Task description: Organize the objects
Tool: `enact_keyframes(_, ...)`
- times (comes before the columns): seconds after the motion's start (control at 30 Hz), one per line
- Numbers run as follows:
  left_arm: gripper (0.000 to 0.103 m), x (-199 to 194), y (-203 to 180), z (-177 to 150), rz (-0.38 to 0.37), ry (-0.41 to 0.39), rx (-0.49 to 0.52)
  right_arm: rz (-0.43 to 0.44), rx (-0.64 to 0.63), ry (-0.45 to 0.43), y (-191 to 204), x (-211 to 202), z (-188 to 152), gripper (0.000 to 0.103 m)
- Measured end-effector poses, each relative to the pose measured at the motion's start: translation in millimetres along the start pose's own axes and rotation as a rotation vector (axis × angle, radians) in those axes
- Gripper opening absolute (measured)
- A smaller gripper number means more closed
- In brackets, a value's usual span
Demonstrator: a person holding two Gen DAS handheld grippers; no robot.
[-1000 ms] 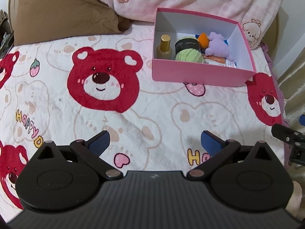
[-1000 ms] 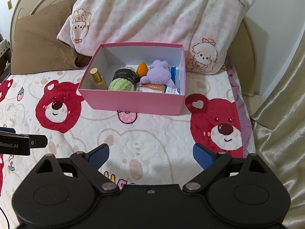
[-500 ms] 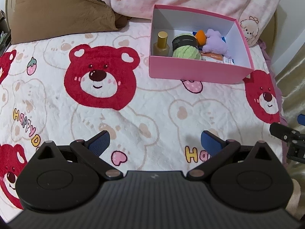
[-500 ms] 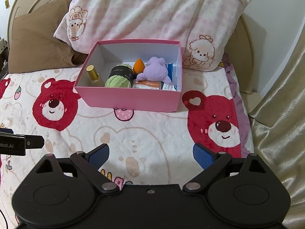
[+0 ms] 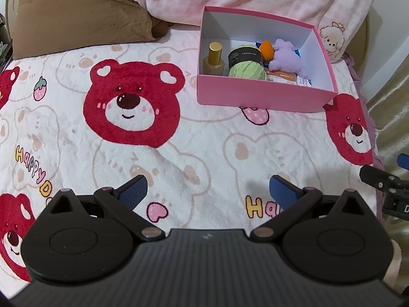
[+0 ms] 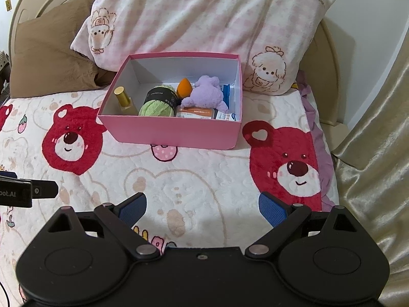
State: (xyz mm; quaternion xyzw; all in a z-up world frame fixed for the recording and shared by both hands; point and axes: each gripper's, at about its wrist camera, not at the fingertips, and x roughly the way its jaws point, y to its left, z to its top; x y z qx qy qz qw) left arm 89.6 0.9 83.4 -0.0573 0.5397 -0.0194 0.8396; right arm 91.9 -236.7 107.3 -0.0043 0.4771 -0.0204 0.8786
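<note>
I am holding both grippers, left gripper (image 5: 207, 186) and right gripper (image 6: 202, 204), released; the pink box (image 6: 173, 130) is lying straight ahead, nearer the right.

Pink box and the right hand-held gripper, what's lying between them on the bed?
Nothing. In the right wrist view, only bare bear-print blanket lies between the right hand-held gripper and the pink box.

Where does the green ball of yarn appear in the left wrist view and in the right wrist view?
Left wrist view: the green yarn ball lies upper right of centre, inside the pink box, right of the gold-capped bottle.
Right wrist view: it lies upper centre-left, against the box's near wall.
Shared landmark: the purple plush toy to its right.
</note>
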Motion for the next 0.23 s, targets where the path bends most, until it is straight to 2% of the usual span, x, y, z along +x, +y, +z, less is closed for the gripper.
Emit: enact_keyframes(0.23, 0.103, -1.7, -3.3, -1.6, 0.010, -0.001, 0.010, -0.001, 0.000, -0.002, -0.5, -1.0, -0.6, 0.097)
